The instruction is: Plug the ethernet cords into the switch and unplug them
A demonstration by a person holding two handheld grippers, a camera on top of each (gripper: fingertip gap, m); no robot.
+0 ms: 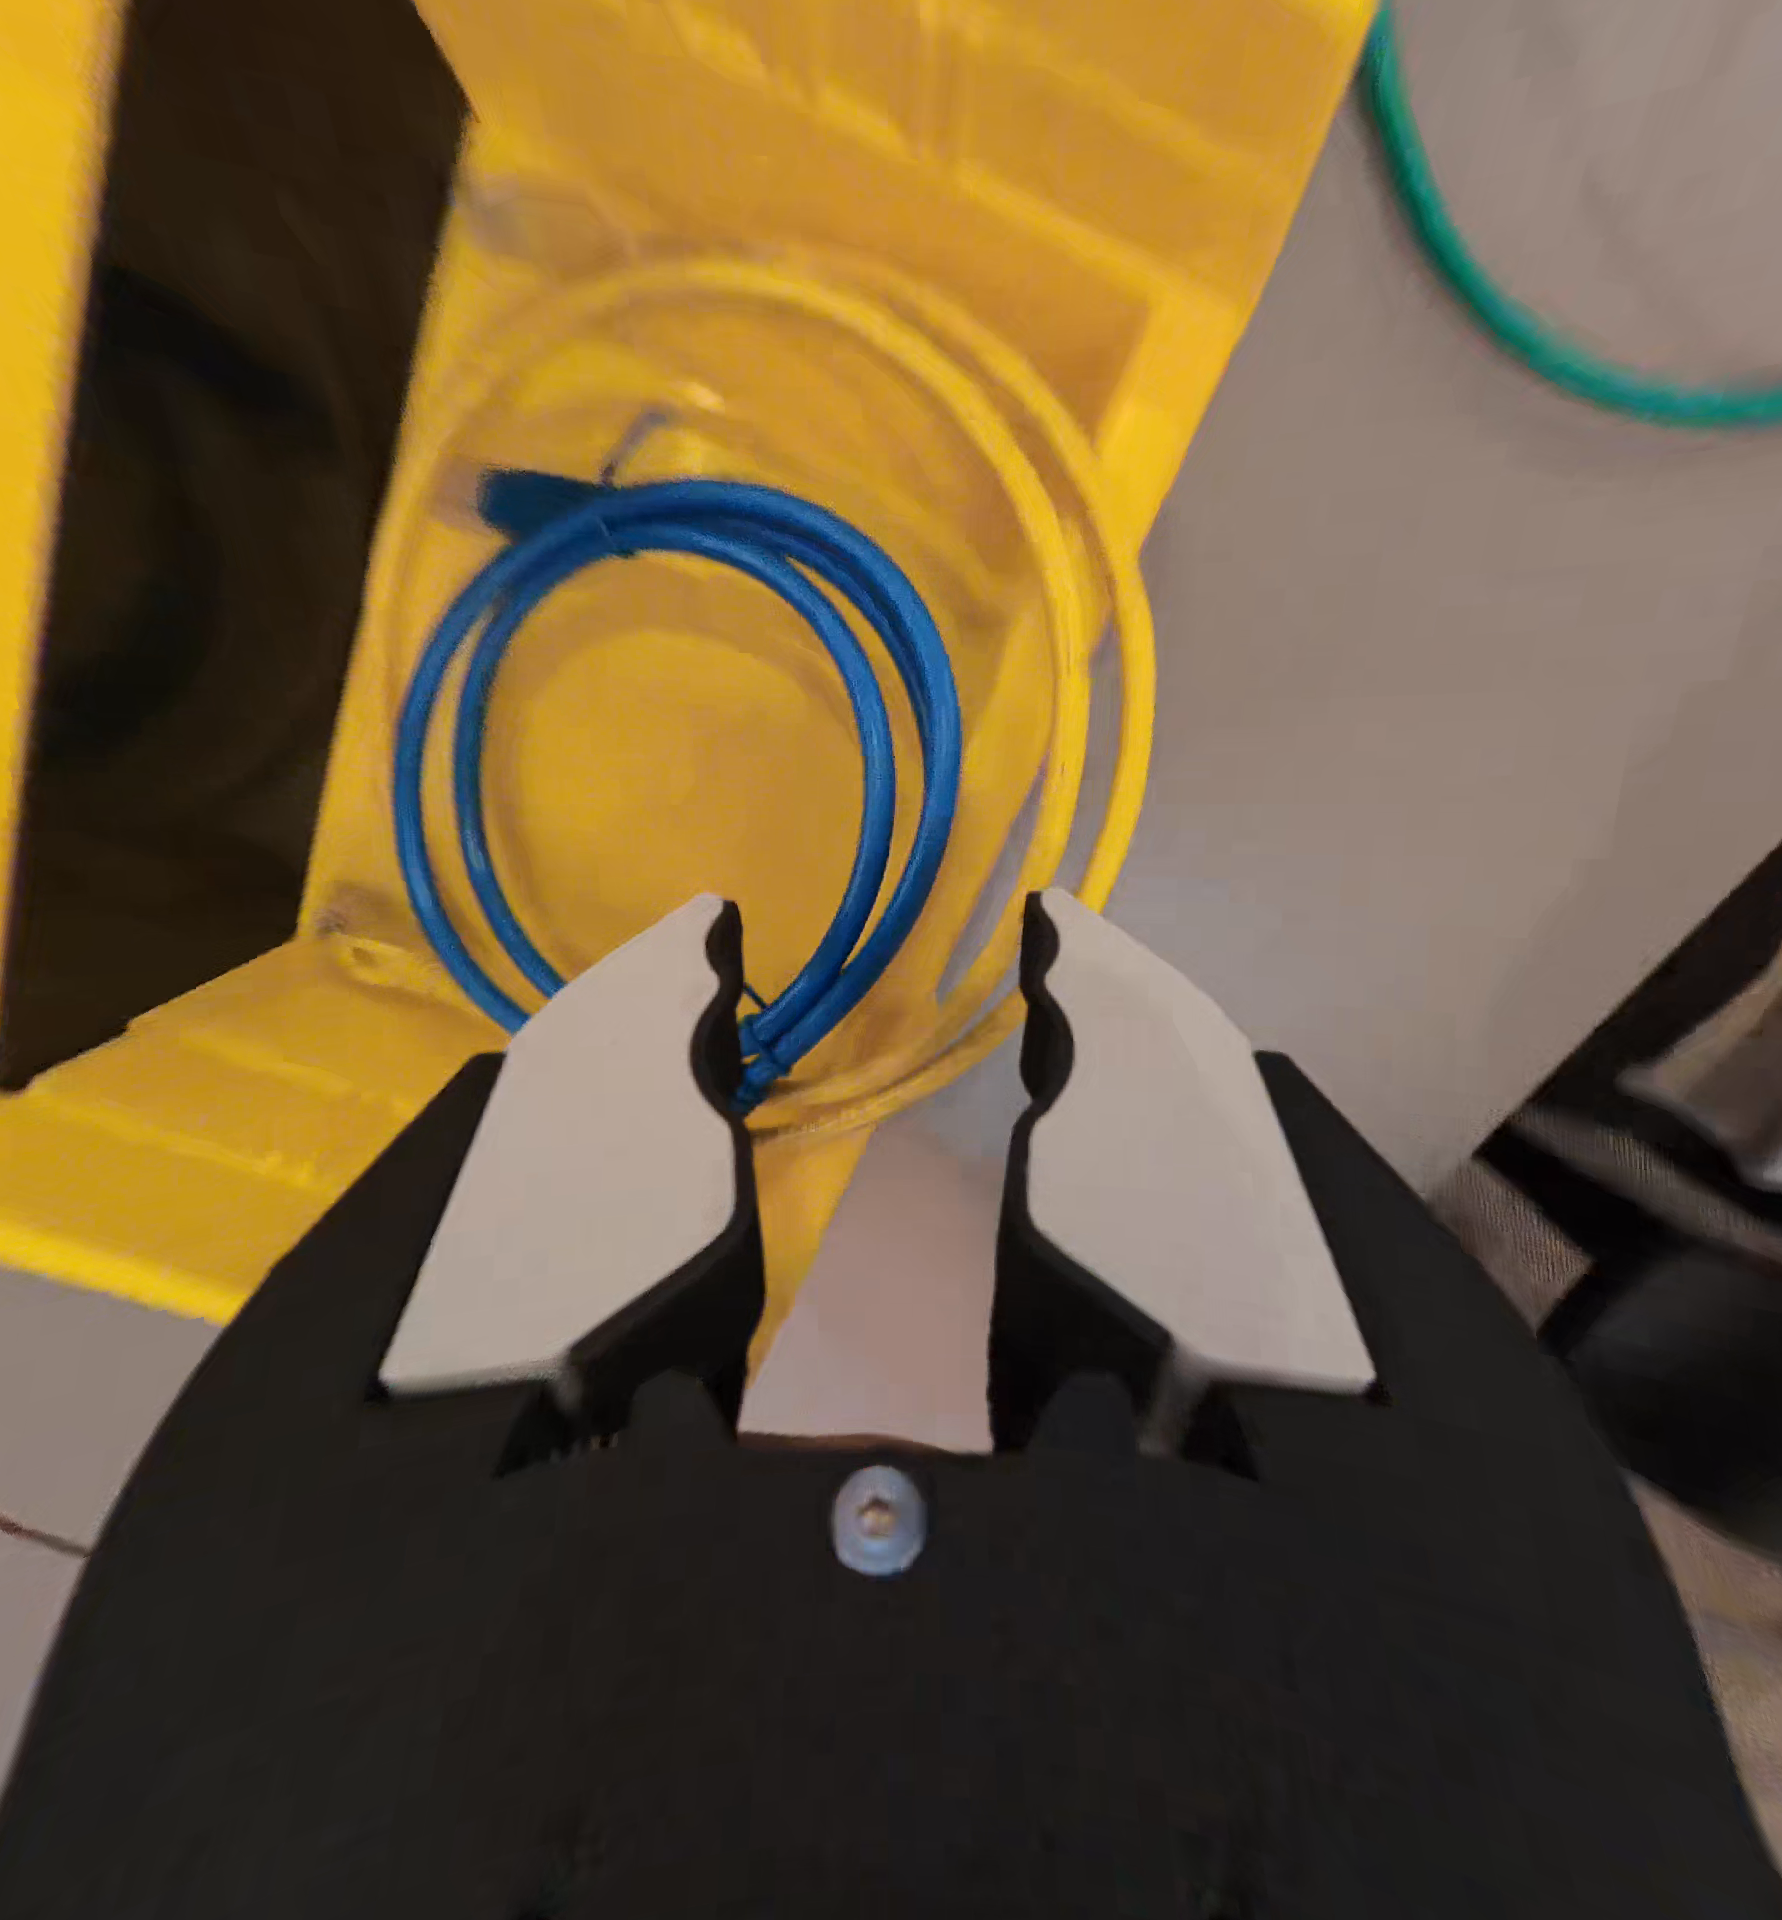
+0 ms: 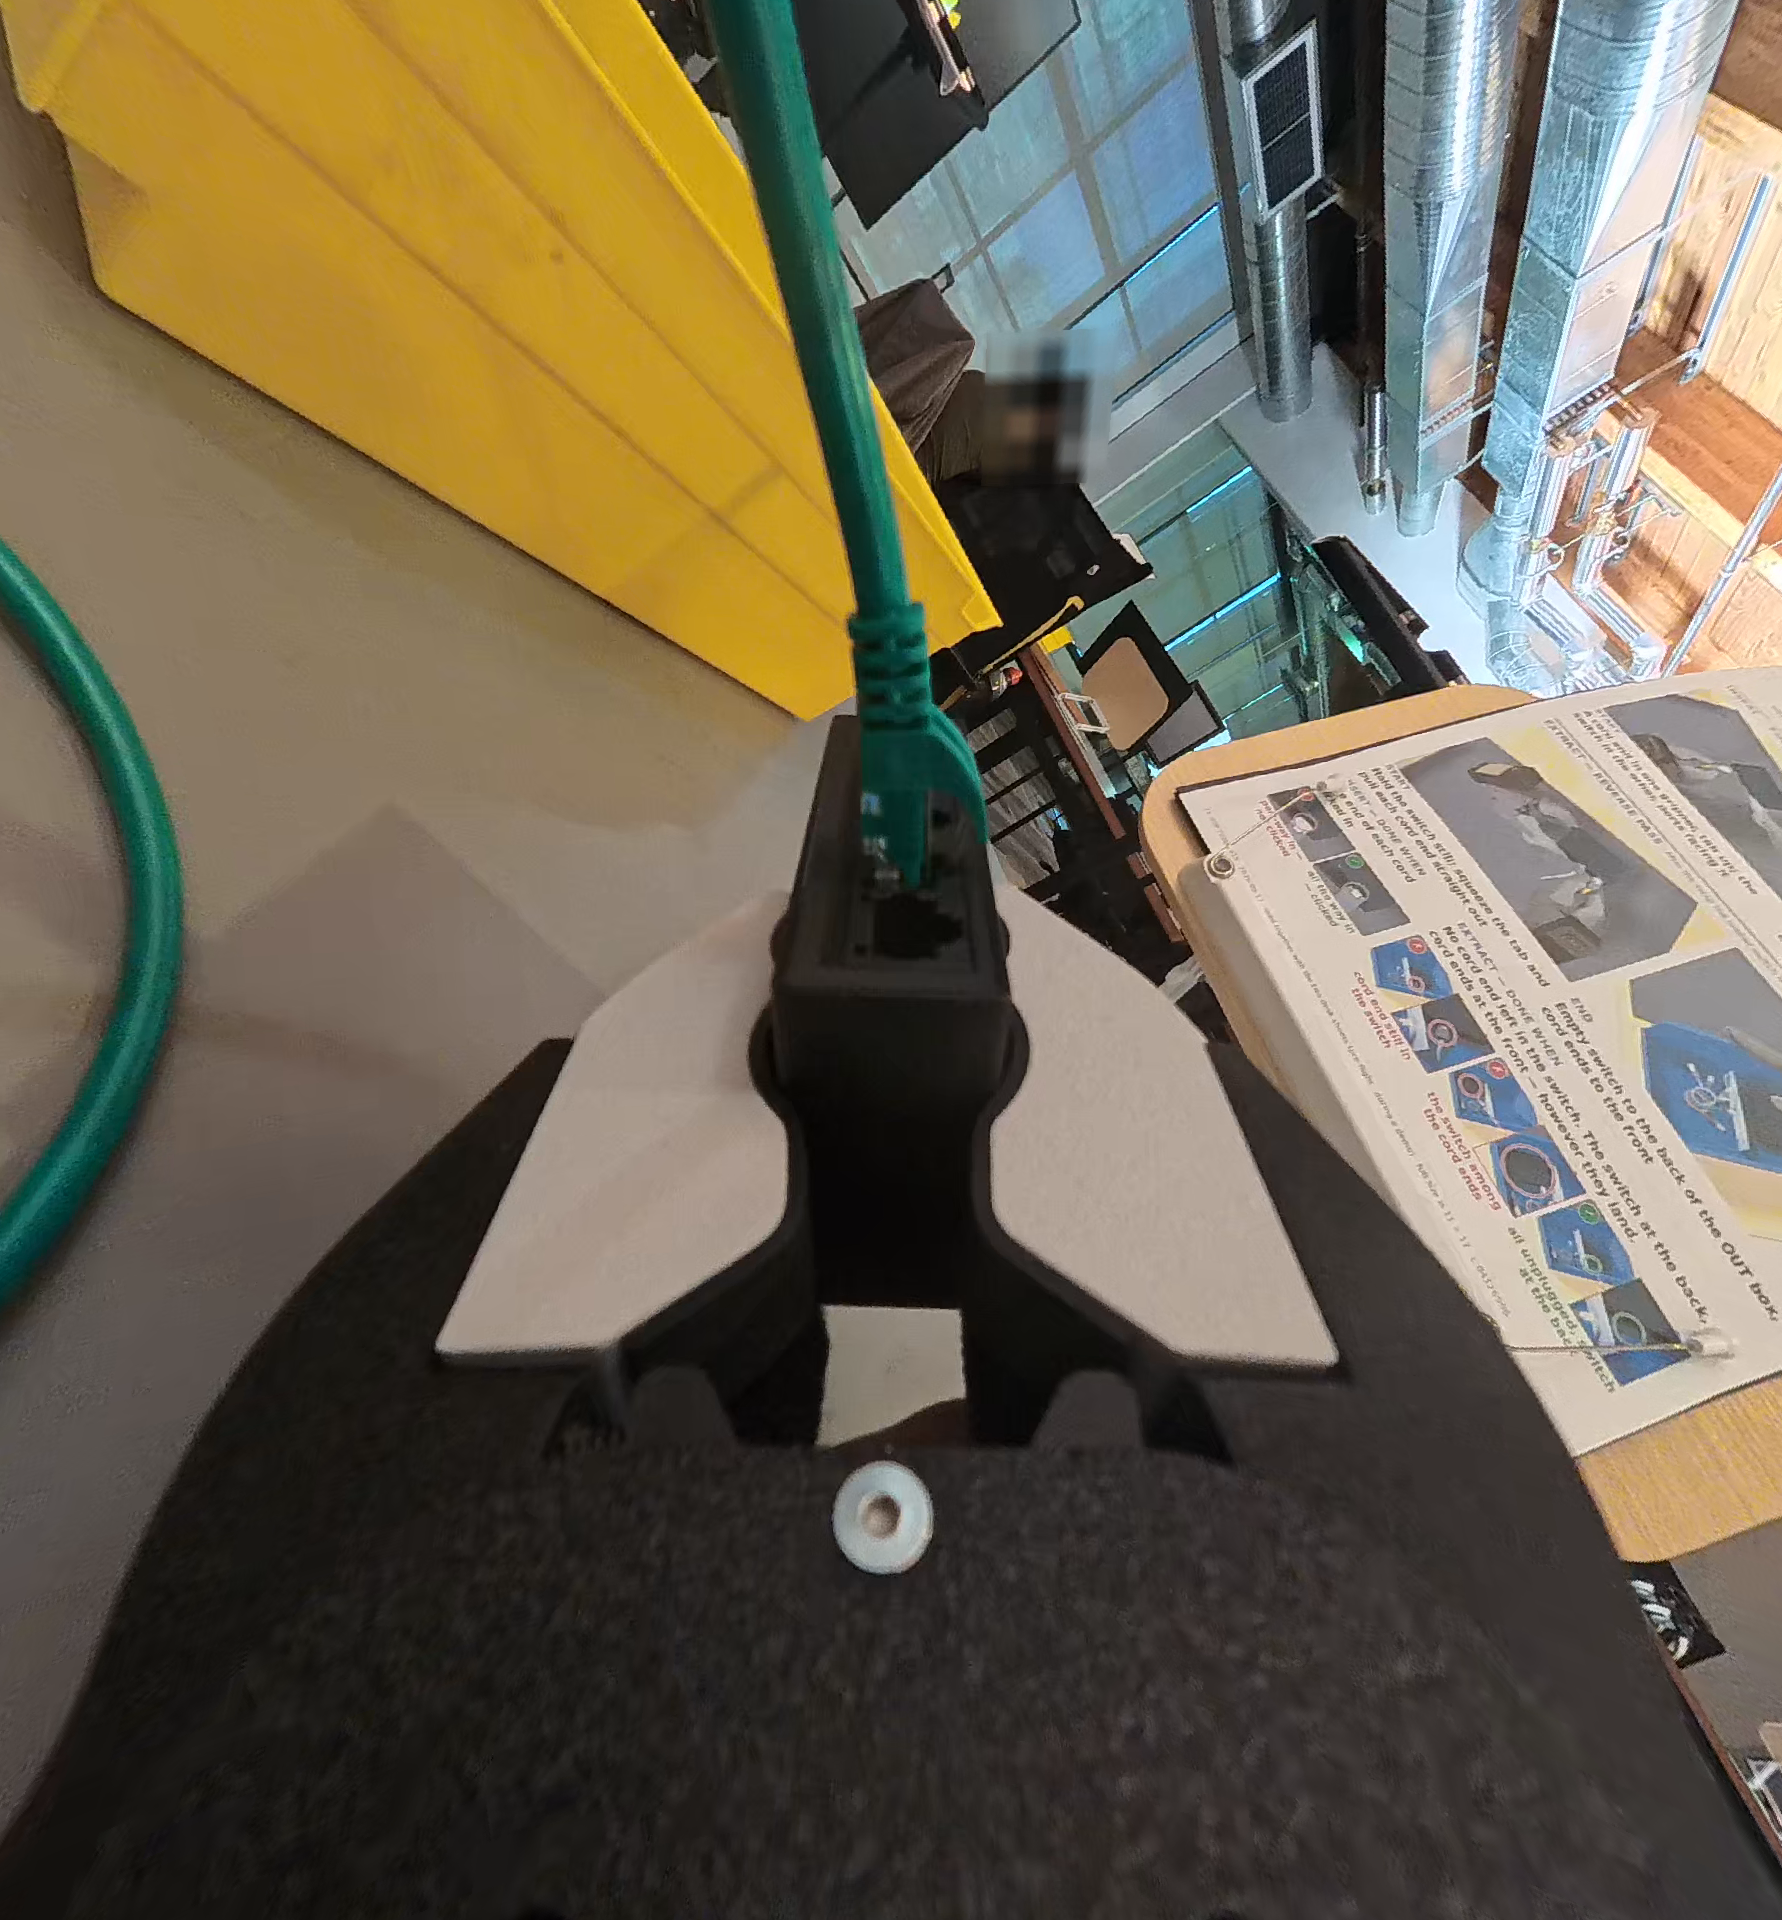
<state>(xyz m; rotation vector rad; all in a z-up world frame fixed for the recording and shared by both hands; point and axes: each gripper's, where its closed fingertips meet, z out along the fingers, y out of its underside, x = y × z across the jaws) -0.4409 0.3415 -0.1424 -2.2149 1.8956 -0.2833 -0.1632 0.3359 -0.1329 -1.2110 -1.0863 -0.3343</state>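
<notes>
- The right gripper (image 2: 885,961) is clamping its jaws on the black switch (image 2: 882,1013), which is sticking out forward between the fingers.
- A green cord (image 2: 825,343) is sitting plugged into a port on the switch's face, its slack looping over the grey table (image 2: 367,790).
- The left gripper (image 1: 876,914) is hovering with jaws apart, empty, just over the near edge of a coiled blue cord (image 1: 658,727).
- That coil is lying in a yellow bin (image 1: 866,208).
- A printed instruction sheet (image 2: 1552,1018) is lying to the right.
</notes>
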